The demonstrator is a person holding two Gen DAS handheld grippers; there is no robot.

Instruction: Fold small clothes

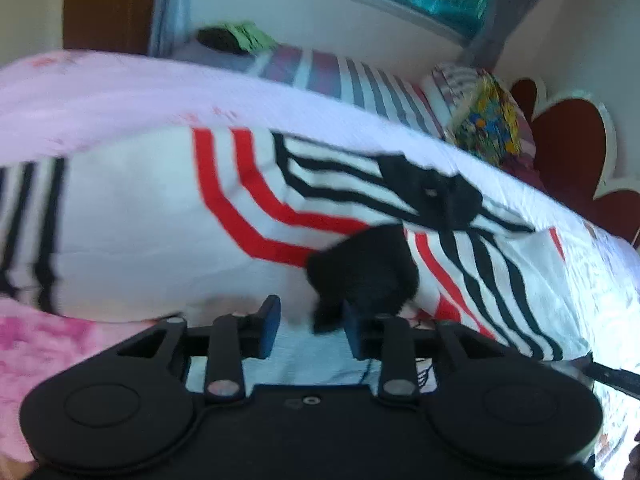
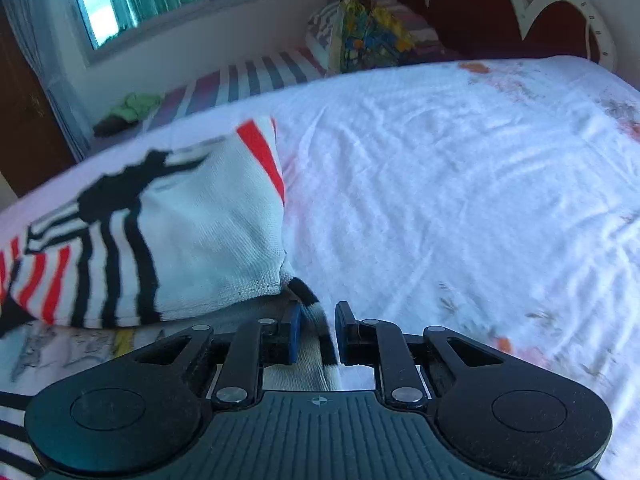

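Note:
A small white shirt point(image 1: 132, 216) with red and black stripes lies spread on the bed; it also shows in the right wrist view point(image 2: 208, 232). Its black collar part point(image 1: 364, 268) sits just ahead of my left gripper point(image 1: 310, 320), whose blue-padded jaws stand apart with a black scrap of cloth by the right pad. My right gripper point(image 2: 316, 332) holds a striped edge of the shirt point(image 2: 320, 336) between its jaws, which stand a little apart around the cloth. The shirt's right side is lifted and bunched toward that gripper.
The white bedsheet point(image 2: 460, 184) stretches to the right. A pink cloth point(image 1: 60, 344) lies at the near left. A colourful pillow point(image 1: 488, 120) and a red scalloped headboard point(image 1: 568, 140) stand at the bed's far end. A striped mattress point(image 2: 248, 76) and green cloth point(image 2: 136, 106) lie by the window.

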